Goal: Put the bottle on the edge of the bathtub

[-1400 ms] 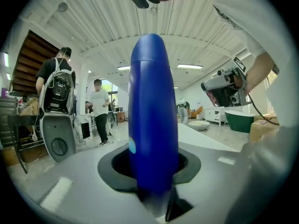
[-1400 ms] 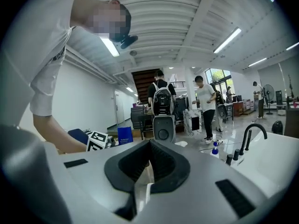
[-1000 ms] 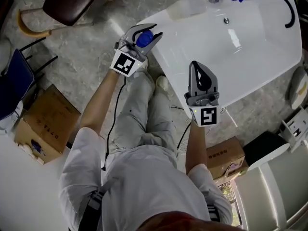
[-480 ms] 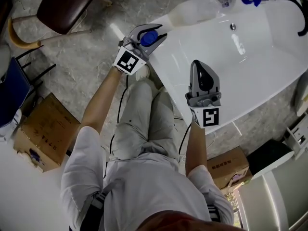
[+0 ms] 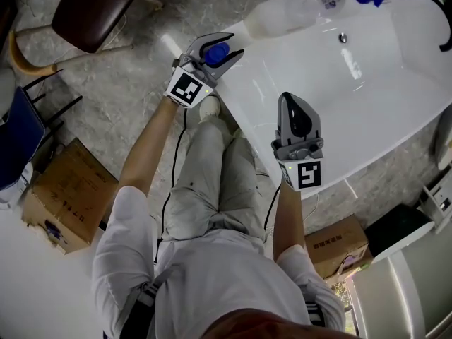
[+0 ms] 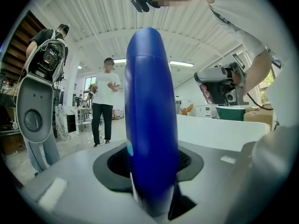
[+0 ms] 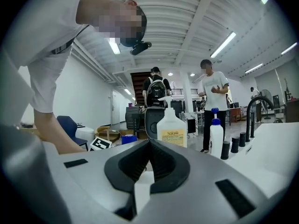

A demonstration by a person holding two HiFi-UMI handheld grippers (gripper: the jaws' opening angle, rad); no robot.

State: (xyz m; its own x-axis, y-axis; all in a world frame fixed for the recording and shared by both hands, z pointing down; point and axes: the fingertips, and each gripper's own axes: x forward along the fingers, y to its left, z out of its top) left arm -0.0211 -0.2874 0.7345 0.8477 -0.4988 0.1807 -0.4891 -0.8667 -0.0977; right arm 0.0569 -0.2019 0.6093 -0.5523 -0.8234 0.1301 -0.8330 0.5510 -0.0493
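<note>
A blue bottle (image 5: pixel 214 52) stands upright between the jaws of my left gripper (image 5: pixel 216 46), right at the near corner of the white bathtub's rim (image 5: pixel 244 83). In the left gripper view the blue bottle (image 6: pixel 149 106) fills the middle and the jaws of the left gripper (image 6: pixel 152 171) are opening around it, with the pads still against it. My right gripper (image 5: pixel 295 106) hangs over the tub's near edge, shut with nothing in it. In the right gripper view its jaws (image 7: pixel 148 146) meet at the tips.
A white pump bottle (image 7: pixel 171 125) and a white bottle with a blue cap (image 7: pixel 215 139) stand on the tub's far corner. A black faucet hose (image 5: pixel 445 37) hangs at the far right. A brown stool (image 5: pixel 92 9) and cardboard boxes (image 5: pixel 60 189) sit on the floor. People stand in the background.
The left gripper with the bottle has come to the tub's corner rim. The right gripper has hardly moved. The view has shifted slightly.
</note>
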